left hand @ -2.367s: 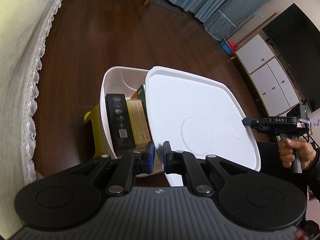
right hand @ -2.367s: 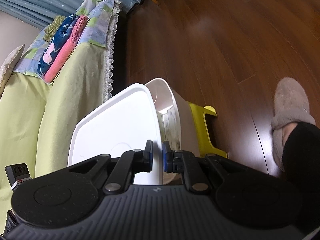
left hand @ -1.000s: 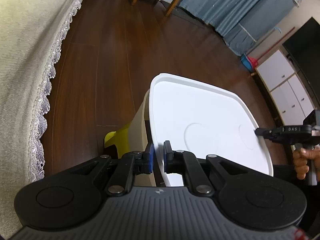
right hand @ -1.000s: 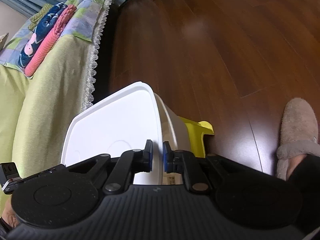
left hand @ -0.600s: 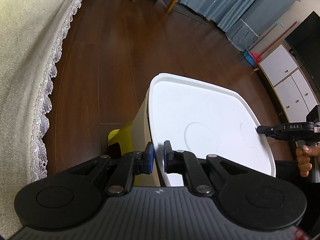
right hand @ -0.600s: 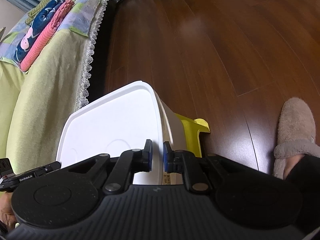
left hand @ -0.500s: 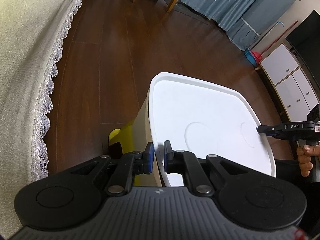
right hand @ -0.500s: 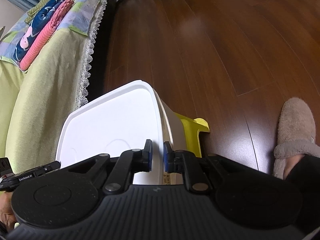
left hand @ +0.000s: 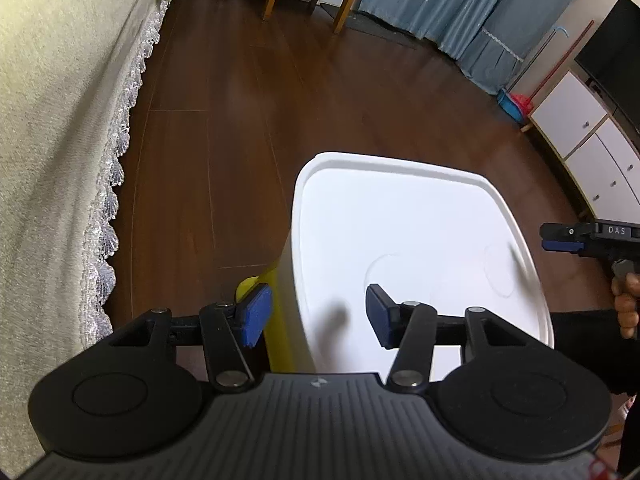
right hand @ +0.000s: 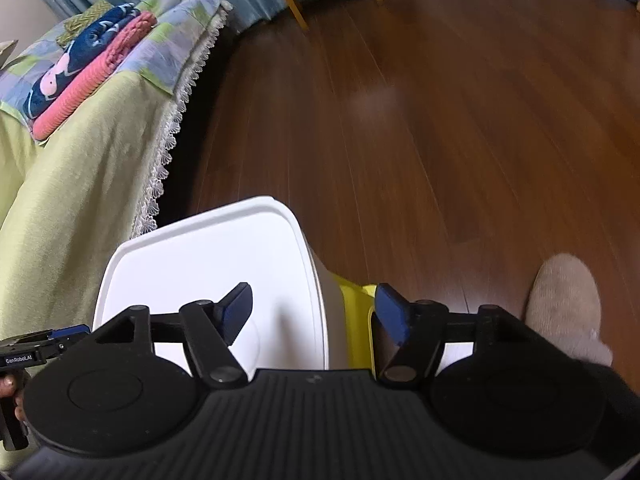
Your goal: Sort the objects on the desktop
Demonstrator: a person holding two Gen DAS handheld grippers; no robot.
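Both hand-held grippers, left gripper [left hand: 318, 316] and right gripper [right hand: 314, 314], gape wide and empty astride the flat white plastic lid [left hand: 416, 248], so lift clear without nudging it.

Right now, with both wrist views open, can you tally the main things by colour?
White: 2, the lid and the bin under it.
Yellow: 1, the stool below the bin.
Black with blue pads: 2, the left gripper and the right gripper, both open.
Beige: 1, a slipper.
Total: 6.
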